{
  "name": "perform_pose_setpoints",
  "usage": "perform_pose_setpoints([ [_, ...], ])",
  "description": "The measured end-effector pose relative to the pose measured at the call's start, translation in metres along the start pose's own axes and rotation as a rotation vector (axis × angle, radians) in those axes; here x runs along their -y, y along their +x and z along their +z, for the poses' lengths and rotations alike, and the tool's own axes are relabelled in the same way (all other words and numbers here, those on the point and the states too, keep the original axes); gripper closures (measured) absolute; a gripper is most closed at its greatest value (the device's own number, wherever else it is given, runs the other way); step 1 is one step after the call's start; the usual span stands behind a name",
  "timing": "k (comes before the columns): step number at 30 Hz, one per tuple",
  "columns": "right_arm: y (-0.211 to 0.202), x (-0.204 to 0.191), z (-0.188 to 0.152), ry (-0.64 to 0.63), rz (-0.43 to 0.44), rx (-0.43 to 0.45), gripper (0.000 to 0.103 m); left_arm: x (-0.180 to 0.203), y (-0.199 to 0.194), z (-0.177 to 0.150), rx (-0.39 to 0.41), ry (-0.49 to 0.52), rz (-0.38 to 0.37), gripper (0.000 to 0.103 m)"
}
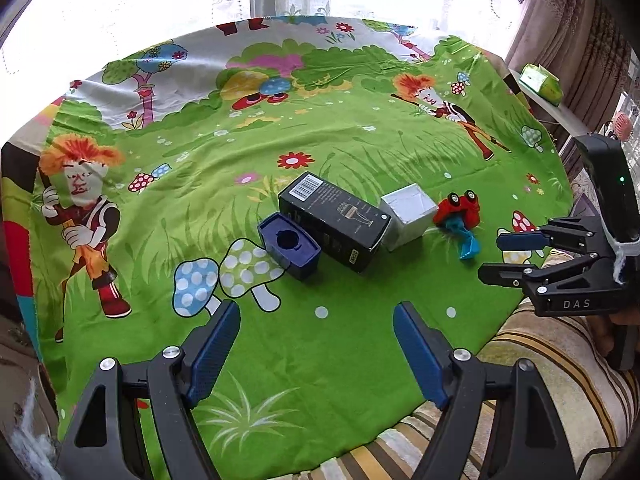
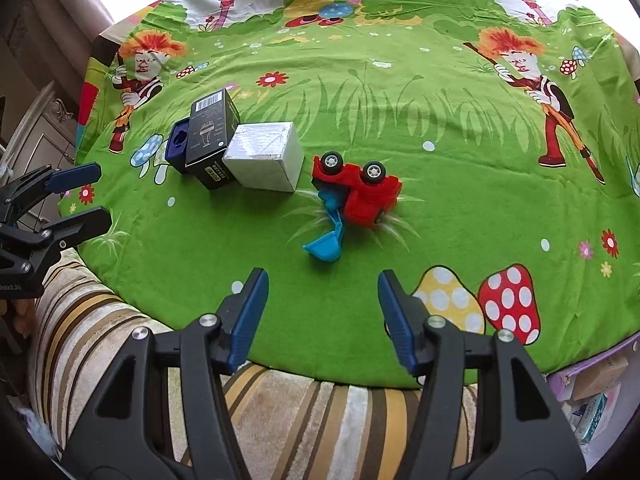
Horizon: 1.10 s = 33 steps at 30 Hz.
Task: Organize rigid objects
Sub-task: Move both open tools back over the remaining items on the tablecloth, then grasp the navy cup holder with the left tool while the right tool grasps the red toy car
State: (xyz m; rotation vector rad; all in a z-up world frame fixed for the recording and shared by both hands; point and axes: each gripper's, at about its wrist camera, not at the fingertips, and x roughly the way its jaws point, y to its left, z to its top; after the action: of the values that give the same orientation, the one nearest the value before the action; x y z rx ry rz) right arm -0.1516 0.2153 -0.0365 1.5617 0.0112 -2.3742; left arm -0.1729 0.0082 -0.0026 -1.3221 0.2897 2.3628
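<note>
Left hand-held gripper (image 1: 316, 328) agape, empty; right hand-held gripper (image 2: 322, 296) agape, "DAS" on body; black box (image 1: 334, 220) barcoded.

Cartoon cloth (image 1: 360, 152) (green), striped cushion (image 2: 120, 320), curtains (image 1: 560, 20), tissue pack (image 1: 542, 82)

A green cartoon-printed cloth (image 2: 460, 184) is spread over the surface, and four things are laid out on it. The black box (image 2: 212, 136) is taken as landmark: a dark blue box (image 2: 179, 148) is pressed against its left, a silver box (image 2: 264, 156) touches its right, and further right a red toy truck (image 2: 356, 190) is seen overturned (wheels up).
</note>
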Motion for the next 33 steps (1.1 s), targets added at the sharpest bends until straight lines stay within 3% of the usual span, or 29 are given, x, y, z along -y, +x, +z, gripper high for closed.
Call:
perform_pose_setpoints([
  [10, 0.02, -0.004, 0.014, -0.015, -0.023, -0.024, 0.054, -0.018, 0.028, 0.015, -0.011, 0.071, -0.018, 0.023],
  [15, 0.021, -0.005, 0.016, -0.023, -0.038, -0.014, 0.058, -0.014, 0.047, 0.023, -0.025, 0.165, -0.021, 0.023],
  [18, 0.021, -0.004, 0.014, -0.02, -0.017, -0.008, 0.074, -0.014, 0.057, 0.026, -0.029, 0.225, -0.008, 0.023],
  [24, 0.013, -0.006, 0.01, -0.027, -0.007, 0.024, 0.076, -0.009, 0.076, 0.029, -0.038, 0.328, -0.002, 0.023],
  [27, 0.001, -0.007, 0.008, -0.036, -0.027, 0.058, 0.077, -0.008, 0.078, 0.029, -0.04, 0.323, -0.045, 0.035],
  [29, -0.006, -0.006, 0.007, -0.034, -0.037, 0.079, 0.077, -0.008, 0.078, 0.029, -0.052, 0.3, -0.081, 0.05],
  [33, -0.019, -0.004, 0.008, -0.034, -0.058, 0.114, 0.077, -0.005, 0.074, 0.025, -0.071, 0.273, -0.091, 0.05],
])
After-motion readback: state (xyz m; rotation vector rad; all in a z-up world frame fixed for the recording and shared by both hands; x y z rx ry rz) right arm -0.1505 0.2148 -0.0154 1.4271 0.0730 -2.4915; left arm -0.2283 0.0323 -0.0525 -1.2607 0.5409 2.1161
